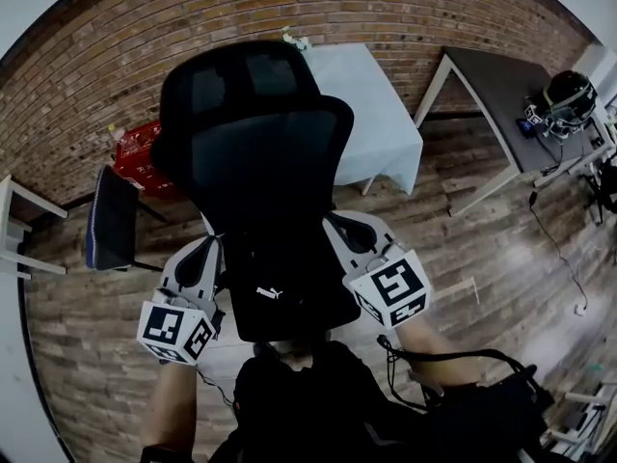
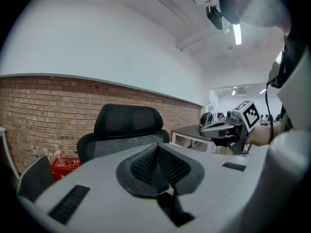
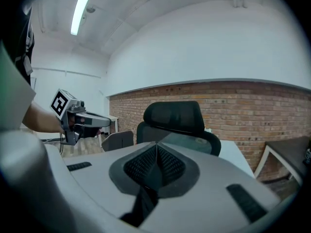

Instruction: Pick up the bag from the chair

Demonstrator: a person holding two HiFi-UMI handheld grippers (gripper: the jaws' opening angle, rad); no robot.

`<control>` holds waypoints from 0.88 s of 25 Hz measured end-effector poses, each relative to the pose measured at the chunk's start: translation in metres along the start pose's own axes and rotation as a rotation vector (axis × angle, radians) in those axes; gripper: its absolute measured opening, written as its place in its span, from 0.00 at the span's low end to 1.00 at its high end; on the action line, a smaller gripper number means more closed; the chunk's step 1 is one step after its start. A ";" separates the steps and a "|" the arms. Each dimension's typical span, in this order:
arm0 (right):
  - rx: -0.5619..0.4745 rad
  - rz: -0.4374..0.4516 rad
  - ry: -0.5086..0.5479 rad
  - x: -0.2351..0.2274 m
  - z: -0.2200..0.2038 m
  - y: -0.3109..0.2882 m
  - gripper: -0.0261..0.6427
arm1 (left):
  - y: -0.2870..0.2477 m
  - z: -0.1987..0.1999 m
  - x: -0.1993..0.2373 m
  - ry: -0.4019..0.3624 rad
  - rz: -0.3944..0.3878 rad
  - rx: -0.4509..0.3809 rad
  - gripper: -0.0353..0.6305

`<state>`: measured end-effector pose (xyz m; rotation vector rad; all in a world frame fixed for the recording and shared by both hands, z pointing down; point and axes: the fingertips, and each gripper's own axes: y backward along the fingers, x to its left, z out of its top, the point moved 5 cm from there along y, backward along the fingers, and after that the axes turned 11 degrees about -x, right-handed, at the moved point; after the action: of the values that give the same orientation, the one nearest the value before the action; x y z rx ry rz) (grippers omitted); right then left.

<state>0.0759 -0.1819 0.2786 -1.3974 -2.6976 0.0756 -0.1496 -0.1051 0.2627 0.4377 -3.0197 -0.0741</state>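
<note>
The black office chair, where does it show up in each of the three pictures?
Head view: the black office chair fills the centre, seen from above.
Left gripper view: the chair sits left of centre.
Right gripper view: the chair is near the centre.
Shared landmark: the brick wall beyond it.

Red brick wall [image 1: 386,8] below, white plaster [image 3: 218,47] above it. White table [image 1: 376,104] stands against the brick. Right of the white table: dark desk [image 1: 492,80] on white legs, with headset-like gear [image 1: 567,99] on it. Left of the white table: red crate [image 1: 140,157], then a small dark chair [image 1: 111,220]. Wood plank floor [image 1: 501,249] in front. Ceiling tube light [image 3: 80,11] lit.
</note>
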 end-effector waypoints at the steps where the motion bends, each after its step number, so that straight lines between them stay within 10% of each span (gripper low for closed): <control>1: 0.012 0.006 -0.006 -0.001 -0.005 -0.005 0.06 | -0.003 -0.006 0.004 -0.003 -0.008 0.017 0.07; 13: 0.184 0.018 -0.052 0.001 -0.087 -0.063 0.11 | -0.045 -0.092 0.070 -0.056 -0.223 0.178 0.08; 17: 0.301 0.004 -0.095 0.002 -0.135 -0.071 0.22 | -0.057 -0.137 0.068 -0.019 -0.353 0.287 0.31; 22: 0.383 0.025 -0.115 0.013 -0.187 -0.082 0.29 | -0.060 -0.191 0.068 -0.085 -0.462 0.398 0.31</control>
<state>0.0235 -0.2193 0.4723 -1.3399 -2.5665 0.6543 -0.1794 -0.1881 0.4550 1.1842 -2.9382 0.4954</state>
